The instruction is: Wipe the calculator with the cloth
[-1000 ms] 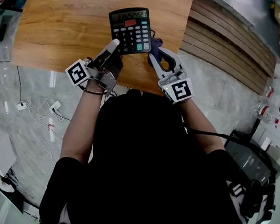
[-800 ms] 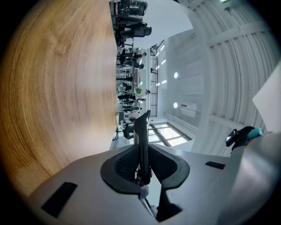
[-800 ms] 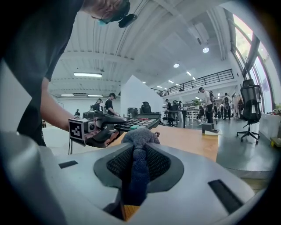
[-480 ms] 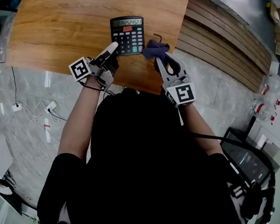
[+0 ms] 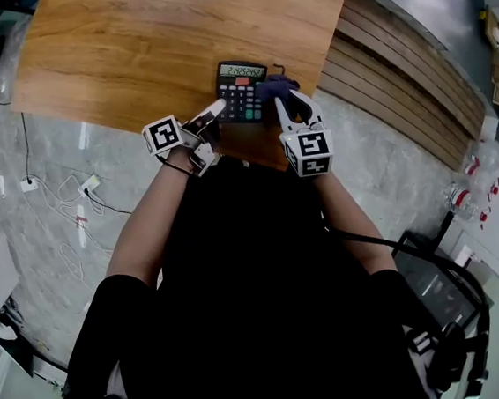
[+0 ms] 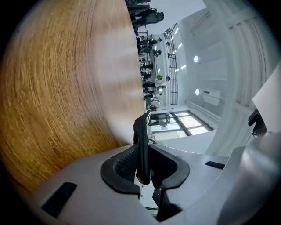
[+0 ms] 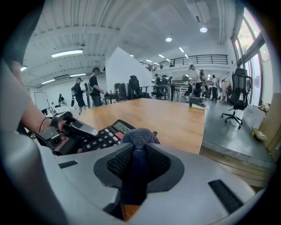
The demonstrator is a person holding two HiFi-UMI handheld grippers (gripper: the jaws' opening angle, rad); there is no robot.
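Blue cloth [image 7: 139, 137] sits clamped in the right gripper [image 7: 138, 158] jaws, calculator [image 5: 239, 84] in the left gripper [image 6: 142, 162] jaws.

Calculator [image 5: 242, 89] over table [image 5: 127, 48], at near edge; cloth [image 5: 275, 85] just right.

We see a black calculator [image 5: 242, 90] with dark keys, one red key and a pale display, a dark blue cloth [image 5: 276, 83], a table [image 5: 145, 46] of orange-brown wood grain, and black-and-white square markers on the pale grey left gripper [image 5: 216, 109] and right gripper [image 5: 284, 100].
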